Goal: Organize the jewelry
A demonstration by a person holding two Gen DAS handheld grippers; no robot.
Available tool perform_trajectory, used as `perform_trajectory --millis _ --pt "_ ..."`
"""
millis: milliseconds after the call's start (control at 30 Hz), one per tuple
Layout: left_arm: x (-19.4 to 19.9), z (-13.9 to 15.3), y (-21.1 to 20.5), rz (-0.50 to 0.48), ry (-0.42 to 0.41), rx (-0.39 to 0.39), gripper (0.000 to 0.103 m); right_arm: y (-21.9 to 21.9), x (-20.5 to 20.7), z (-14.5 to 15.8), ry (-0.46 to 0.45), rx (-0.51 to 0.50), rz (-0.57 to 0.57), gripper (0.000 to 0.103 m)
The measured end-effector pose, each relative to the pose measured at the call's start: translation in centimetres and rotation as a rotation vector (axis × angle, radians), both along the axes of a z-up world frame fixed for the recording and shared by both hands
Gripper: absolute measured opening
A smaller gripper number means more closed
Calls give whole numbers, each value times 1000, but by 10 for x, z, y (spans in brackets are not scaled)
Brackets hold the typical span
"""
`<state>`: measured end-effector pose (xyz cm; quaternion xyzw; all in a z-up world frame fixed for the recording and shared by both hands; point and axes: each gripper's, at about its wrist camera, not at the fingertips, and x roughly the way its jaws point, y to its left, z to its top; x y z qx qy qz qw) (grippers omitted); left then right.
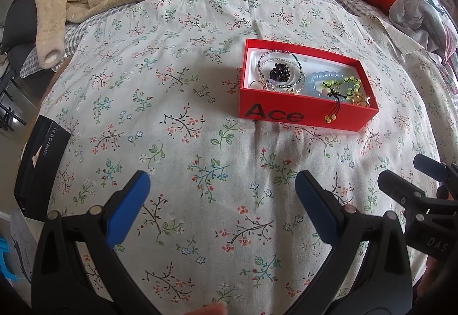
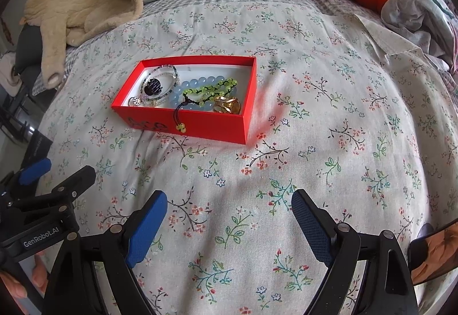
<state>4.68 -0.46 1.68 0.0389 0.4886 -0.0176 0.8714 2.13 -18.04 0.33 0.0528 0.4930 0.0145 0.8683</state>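
I hold my left tongs (image 1: 221, 207) and my right tongs (image 2: 229, 225) over the flowered bedspread (image 1: 200, 120), both spread wide with nothing between them. The red box (image 2: 183, 126) sits ahead on the bed, well apart from both, and the jewelry is already inside it: a thin beaded strand (image 1: 282, 69) around a dark cluster (image 1: 279, 72), a pale blue bracelet (image 2: 197, 86), a green bracelet (image 2: 211, 90) whose tassel hangs over the front wall, and what looks like a gold ring (image 2: 227, 105), though it is small in view. I see no loose pieces on the bedspread, so I judge the gathering done; maybe only tucking the tassel in remains.
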Motion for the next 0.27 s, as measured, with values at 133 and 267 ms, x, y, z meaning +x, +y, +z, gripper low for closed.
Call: perform_trajectory --millis 133,267 --pt "-1 0 -2 -5 6 3 101 0 0 1 -1 -1 -4 90" --pt "-2 -1 -5 -16 33 -13 101 0 -1 0 1 -13 -10 90"
